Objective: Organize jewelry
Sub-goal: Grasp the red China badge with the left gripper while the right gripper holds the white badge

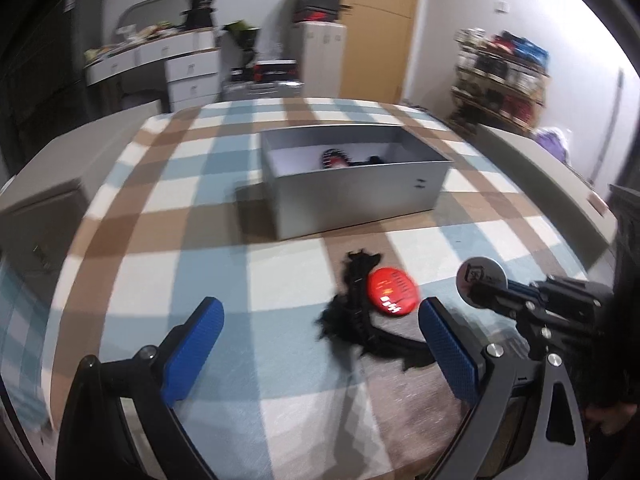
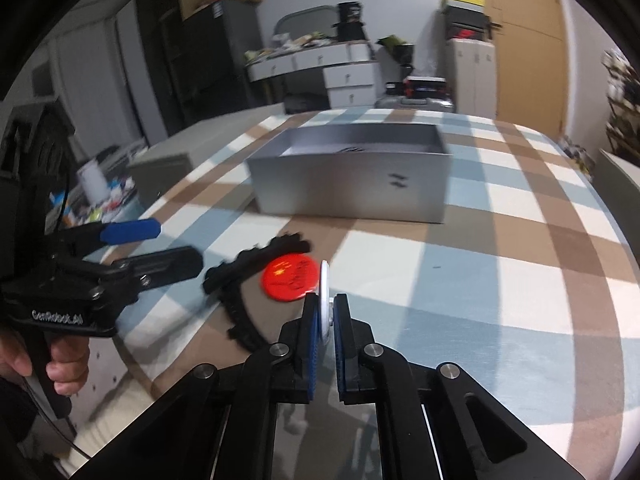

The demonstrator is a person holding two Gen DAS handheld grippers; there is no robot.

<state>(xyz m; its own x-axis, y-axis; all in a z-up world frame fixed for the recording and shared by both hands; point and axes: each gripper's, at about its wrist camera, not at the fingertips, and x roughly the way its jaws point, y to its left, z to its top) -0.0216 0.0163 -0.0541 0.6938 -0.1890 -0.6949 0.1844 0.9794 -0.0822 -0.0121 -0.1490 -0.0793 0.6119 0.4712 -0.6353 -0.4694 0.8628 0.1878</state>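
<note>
Blurring softens most of both views, so the print on the red round badge (image 1: 392, 290) cannot be read, and the black frilly headband (image 1: 362, 320) beside it is only a dark, ragged curve, partly hidden behind the left gripper's right finger. Inside the open grey box (image 1: 360, 196), a red-and-black item and something black show over the wall in the left wrist view, too small to identify; from the right wrist view the near wall hides almost all of the contents. The right gripper (image 2: 325, 310) is clamped on a silver-white round badge (image 2: 325, 288), seen edge-on there and held above the cloth near the red badge. The left gripper (image 1: 320, 320) hangs with its blue pads wide apart, nothing between them, low over the headband. Everything rests on a table covered with a checked cloth (image 1: 224, 240) in blue, brown and white. Behind stand a white drawer desk (image 1: 188, 68) piled with clutter, a wooden door (image 1: 376, 28) and cluttered shelves (image 1: 500, 76) at the right.
</note>
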